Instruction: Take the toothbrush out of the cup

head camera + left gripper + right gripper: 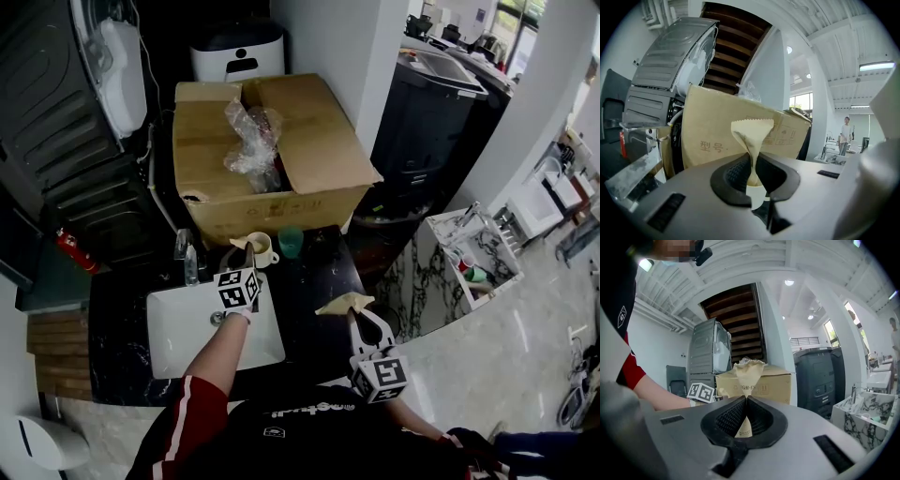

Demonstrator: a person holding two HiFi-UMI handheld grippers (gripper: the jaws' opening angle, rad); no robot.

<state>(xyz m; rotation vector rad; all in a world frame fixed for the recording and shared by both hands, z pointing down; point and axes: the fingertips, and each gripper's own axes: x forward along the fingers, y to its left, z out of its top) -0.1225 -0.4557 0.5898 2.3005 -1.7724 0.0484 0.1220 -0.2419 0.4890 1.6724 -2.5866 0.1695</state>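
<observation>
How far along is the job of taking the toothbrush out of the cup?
Done: the right tool holds one beige packet over the counter, away from the cup. In hand: the left tool is shut on a second packet that seems to stand in the cup. Left: lift it out. What the packets hold cannot be told.

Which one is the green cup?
Find the big cardboard box. On the black counter just in front of it, two cups stand side by side. The green cup is the right-hand one, teal, unlike the cream cup beside it.
</observation>
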